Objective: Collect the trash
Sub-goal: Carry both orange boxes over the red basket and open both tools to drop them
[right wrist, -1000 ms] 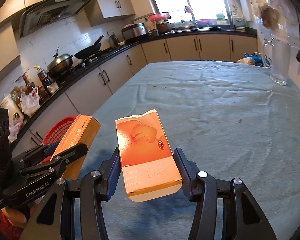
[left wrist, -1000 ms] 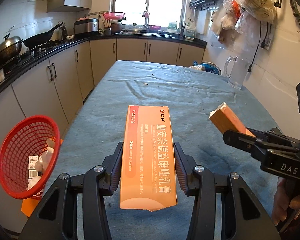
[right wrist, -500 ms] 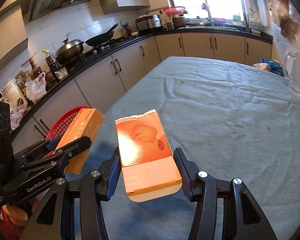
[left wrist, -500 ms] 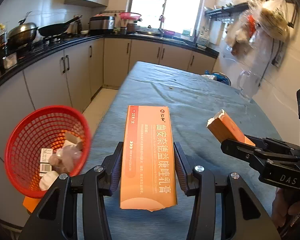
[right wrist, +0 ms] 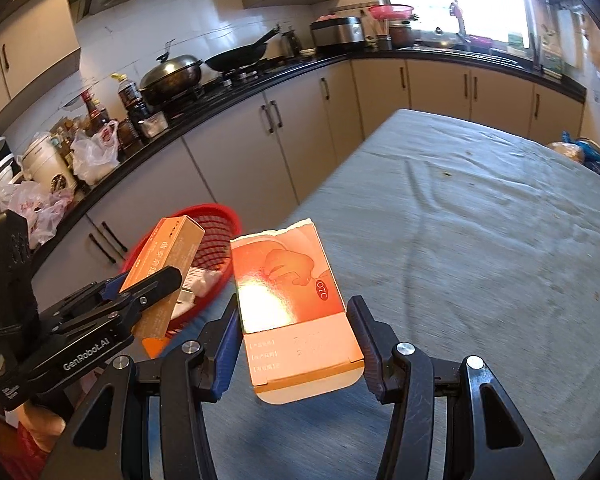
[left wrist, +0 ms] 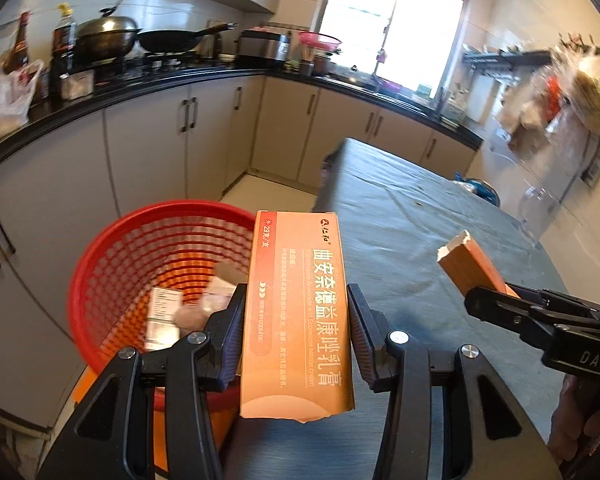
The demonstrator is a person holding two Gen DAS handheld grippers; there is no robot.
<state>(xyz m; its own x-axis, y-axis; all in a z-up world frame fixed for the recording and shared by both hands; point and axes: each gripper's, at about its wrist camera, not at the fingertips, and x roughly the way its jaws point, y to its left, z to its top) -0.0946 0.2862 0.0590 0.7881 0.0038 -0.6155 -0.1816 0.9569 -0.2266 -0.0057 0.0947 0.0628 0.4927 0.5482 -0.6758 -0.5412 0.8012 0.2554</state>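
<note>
My left gripper [left wrist: 296, 312] is shut on a long orange medicine box [left wrist: 296, 316] with Chinese print, held above the table's left edge, right beside the red mesh basket [left wrist: 112, 256]. The basket stands off the table's left side and holds several bits of trash. My right gripper [right wrist: 292, 324] is shut on a shorter orange box [right wrist: 292, 304] with a torn top flap and an OTC mark, over the table. In the right wrist view the left gripper [right wrist: 140, 284] with its long box [right wrist: 168, 252] sits at the left, in front of the basket [right wrist: 216, 248].
A grey cloth covers the long table [right wrist: 480, 220]. Kitchen cabinets and a black counter [left wrist: 148, 80] with a wok, pans and bottles run along the left and back. A glass jug [left wrist: 536, 212] stands at the table's right edge; plastic bags hang on the right wall.
Both grippers have swung left with their boxes. The red basket has come from the far left of the left wrist view to just beside the long box.
</note>
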